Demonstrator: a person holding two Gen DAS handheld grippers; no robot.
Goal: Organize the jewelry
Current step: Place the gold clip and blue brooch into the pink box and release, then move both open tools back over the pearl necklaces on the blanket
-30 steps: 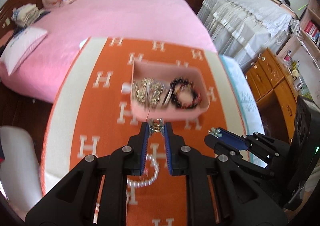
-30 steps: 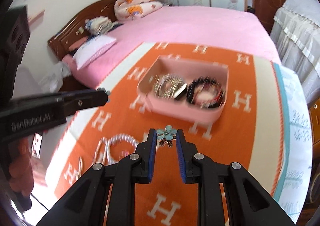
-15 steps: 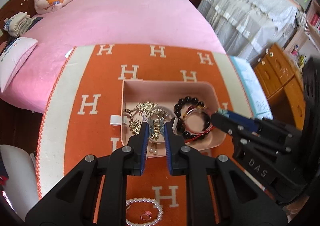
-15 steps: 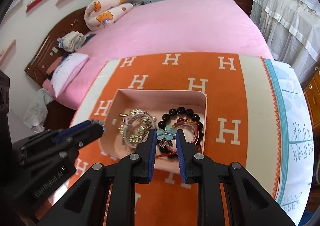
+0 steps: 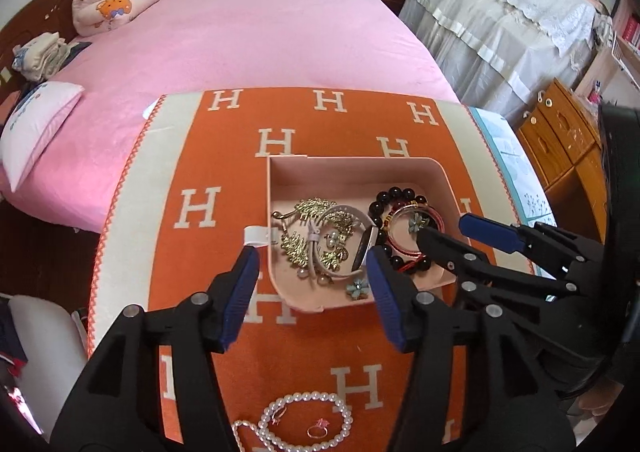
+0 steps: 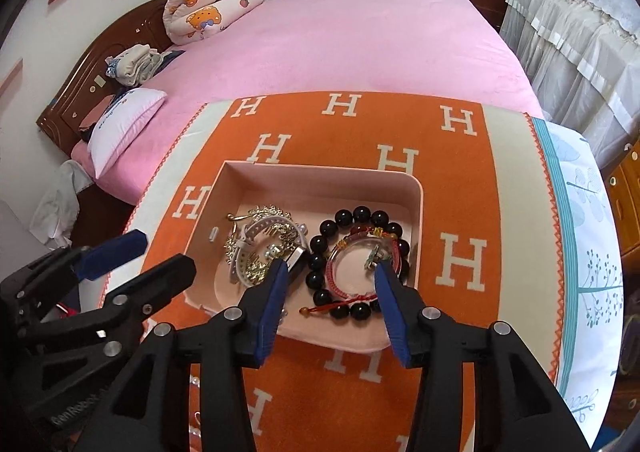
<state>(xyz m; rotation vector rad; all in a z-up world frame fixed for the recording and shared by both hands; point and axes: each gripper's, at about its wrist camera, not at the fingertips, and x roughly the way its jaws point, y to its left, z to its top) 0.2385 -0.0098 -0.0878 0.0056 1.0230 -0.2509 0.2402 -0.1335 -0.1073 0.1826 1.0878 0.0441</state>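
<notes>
Orange blanket (image 5: 224, 156) spreads well past the pink tray (image 5: 352, 168) on every side, so room to move is ample. Over the tray's near left, the left gripper (image 5: 311, 294) is opening its jaws, nothing between them; a small flower earring (image 5: 357, 288) lies below. At the right, the right gripper (image 6: 331, 294) is opening too, its flower piece (image 6: 374, 257) resting on the beaded bracelets (image 6: 360, 252). Next, likely the pearl necklace (image 5: 304, 418) near the blanket's near edge.

Pink tray (image 5: 352, 168) — orange blanket (image 5: 208, 252), cream H pattern.
</notes>
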